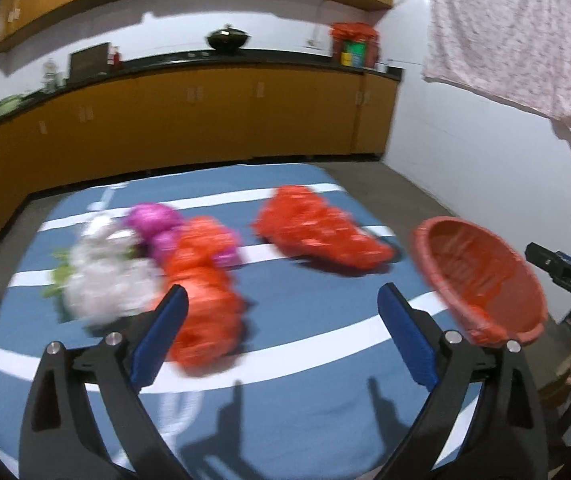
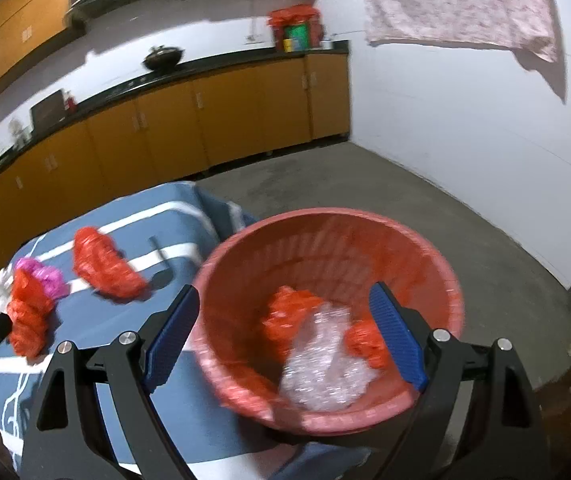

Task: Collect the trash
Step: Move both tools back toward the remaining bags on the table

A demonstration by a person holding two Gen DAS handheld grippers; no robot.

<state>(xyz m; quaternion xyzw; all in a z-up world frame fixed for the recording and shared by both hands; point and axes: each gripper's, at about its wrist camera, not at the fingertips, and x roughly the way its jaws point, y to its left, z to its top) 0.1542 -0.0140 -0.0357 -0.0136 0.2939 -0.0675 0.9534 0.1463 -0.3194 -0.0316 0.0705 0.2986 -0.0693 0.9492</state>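
The left tongs hang released above the blue, white-striped worktop, their fingers spread wide with nothing between them, and just past the left finger lies an elongated orange bag whose long axis runs away from the camera, touching a white crumpled bag and a pink bag on its left. A second orange bag lies apart toward the right, its long axis slanting from far-left to near-right. The right tongs are also spread wide, gripping nothing, with the red basket tilted, mouth toward the camera, at the worktop's right edge, holding orange scraps and clear crumpled plastic.
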